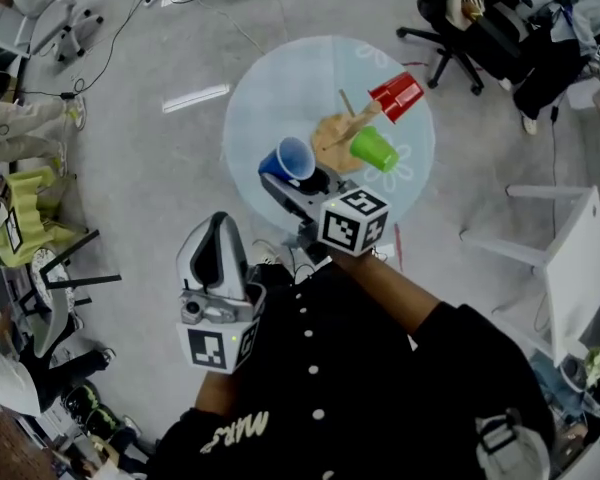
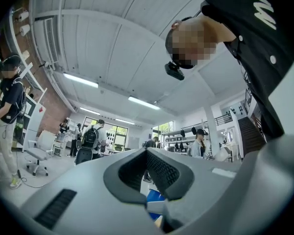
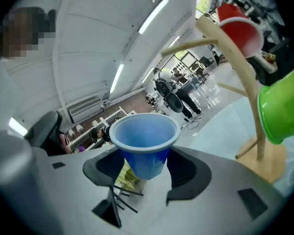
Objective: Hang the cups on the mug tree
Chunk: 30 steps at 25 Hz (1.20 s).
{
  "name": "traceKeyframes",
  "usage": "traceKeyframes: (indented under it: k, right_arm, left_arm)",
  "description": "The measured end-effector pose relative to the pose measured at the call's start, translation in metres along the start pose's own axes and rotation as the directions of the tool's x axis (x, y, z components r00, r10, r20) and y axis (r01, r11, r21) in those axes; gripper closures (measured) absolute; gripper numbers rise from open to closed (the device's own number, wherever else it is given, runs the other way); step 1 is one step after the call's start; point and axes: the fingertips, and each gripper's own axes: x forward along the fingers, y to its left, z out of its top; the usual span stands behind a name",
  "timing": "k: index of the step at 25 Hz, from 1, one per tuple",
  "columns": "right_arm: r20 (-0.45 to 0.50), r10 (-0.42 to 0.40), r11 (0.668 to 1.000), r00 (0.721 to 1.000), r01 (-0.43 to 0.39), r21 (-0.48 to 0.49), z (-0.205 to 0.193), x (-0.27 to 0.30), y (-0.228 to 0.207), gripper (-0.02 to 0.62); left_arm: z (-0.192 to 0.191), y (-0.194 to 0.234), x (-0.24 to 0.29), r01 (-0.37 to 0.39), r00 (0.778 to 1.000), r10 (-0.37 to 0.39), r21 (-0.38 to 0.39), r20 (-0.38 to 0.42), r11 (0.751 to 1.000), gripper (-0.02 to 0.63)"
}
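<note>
The right gripper (image 3: 147, 164) held a blue cup (image 3: 143, 131) by its lower wall, fingers pressing it, near the mug tree (image 3: 245, 82) above the table (image 1: 255, 98). The cup looked light, thin and easily crushed, so a gentle low grip suited it. The left gripper (image 2: 147, 155) was empty, its fingers together.

Blue cup (image 3: 143, 141) dead centre! Red cup (image 3: 240, 26) far right, lime-green cup (image 3: 281, 106) nearer, both on the tan mug tree (image 3: 235, 58). Pale blue table (image 1: 270, 98), white flower outlines. Grey right gripper (image 3: 143, 153), black pads, black-and-white marker squares.
</note>
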Motion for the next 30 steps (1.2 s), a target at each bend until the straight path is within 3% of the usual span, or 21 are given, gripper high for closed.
traceKeyframes:
  k: [3,7,15,23,30]
  right_arm:
    - [0.044,0.057,0.984,0.997,-0.063,0.165,0.019,-0.012,0.007,0.324]
    - [0.106,0.165,0.957,0.981,-0.185,0.223,0.055,-0.02,0.022,0.325]
    - [0.18,0.179,0.886,0.967,-0.238,0.399,0.081,-0.042,0.007,0.325]
    - [0.234,0.155,0.784,0.96,-0.263,0.563,0.095,-0.061,-0.013,0.331]
    - [0.3,0.164,0.653,0.94,-0.331,0.681,0.097,-0.071,-0.025,0.33]
  left_arm:
    - [0.009,-0.012,0.002,0.005,1.0,-0.005,0.006,0.009,1.0,0.607]
    - [0.018,-0.026,0.009,0.011,0.999,-0.011,0.008,0.032,1.0,0.607]
    - [0.022,-0.047,0.017,0.017,0.999,-0.017,0.024,0.035,1.0,0.607]
    - [0.024,-0.071,0.035,0.028,0.999,-0.029,0.033,0.039,0.999,0.607]
    - [0.018,-0.085,0.042,0.039,0.999,-0.04,0.042,0.027,0.998,0.607]
